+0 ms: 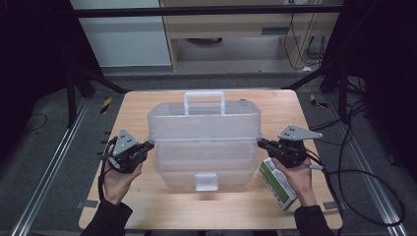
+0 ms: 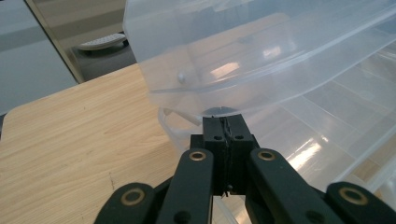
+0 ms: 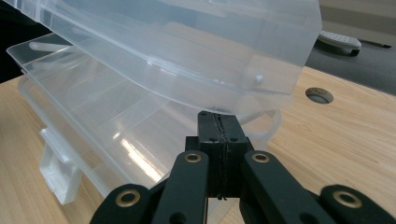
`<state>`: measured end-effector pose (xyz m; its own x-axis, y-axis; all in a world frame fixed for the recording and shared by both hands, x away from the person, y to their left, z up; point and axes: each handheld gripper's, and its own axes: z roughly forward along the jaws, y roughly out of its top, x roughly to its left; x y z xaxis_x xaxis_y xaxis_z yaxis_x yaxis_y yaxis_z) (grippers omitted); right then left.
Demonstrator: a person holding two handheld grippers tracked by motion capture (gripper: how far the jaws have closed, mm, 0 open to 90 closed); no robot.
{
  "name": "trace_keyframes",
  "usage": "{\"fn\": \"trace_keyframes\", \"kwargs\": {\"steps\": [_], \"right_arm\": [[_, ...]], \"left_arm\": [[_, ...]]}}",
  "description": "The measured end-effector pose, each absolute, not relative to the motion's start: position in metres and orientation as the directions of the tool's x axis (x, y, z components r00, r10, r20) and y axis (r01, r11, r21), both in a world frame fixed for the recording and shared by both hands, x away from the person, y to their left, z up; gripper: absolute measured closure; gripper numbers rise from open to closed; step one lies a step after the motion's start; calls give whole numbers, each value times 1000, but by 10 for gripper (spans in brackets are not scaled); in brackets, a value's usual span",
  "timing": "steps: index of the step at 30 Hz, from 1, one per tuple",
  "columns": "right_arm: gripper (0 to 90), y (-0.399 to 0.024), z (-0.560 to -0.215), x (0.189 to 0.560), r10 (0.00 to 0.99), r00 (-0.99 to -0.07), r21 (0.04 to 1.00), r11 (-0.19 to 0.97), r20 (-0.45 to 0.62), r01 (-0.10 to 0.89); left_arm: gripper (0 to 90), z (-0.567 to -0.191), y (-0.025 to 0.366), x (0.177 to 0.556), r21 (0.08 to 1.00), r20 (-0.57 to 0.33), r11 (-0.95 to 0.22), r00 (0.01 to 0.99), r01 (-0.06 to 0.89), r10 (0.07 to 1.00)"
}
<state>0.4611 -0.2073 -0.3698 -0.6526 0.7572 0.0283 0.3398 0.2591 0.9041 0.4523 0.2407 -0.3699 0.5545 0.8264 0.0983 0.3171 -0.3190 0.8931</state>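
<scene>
- Clearly, we are in the middle of lifting the lid (image 1: pixel 204 119) of the clear plastic box (image 1: pixel 206 164) that stands in the centre of the wooden table (image 1: pixel 147 206).
- The lid is already raised at the front: it tilts back on its hinge, with its white handle (image 1: pixel 204 101) standing above it, and we see an open gap between the lid edge and the box rim in both gripper views.
- The front latch (image 1: pixel 205 182) hangs free on the box wall, so we judge the unlocking step is done.
- What is left, we think, is to swing the lid fully back, and then maybe to put something inside; the green and white carton (image 1: pixel 278 183) lies on the table just beside the box, under the right hand.
- The left gripper (image 1: pixel 149 143) is at the left end of the box. Its jaws are fully closed, pad against pad, with nothing between them, and the tips sit just under the raised lid edge (image 2: pixel 219 108).
- The right gripper (image 1: pixel 259 142) does the same at the right end: jaws pressed together, empty, the tips under the lid edge (image 3: pixel 217 110).
- So we hold nothing; the closed tips seem to prop the lid from below on both sides.
</scene>
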Motion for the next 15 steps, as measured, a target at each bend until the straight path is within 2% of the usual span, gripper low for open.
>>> {"fn": "trace_keyframes", "kwargs": {"steps": [9,15], "right_arm": [[900,-206,-369,462,757,-653,906,259,25,335],[900,-204,-369,462,751,-660,905,264,25,333]], "left_arm": [[887,-370,240,452,894,109,-325,554,309,825],[827,-380,244,450,882,134,-337,511,330,849]]}}
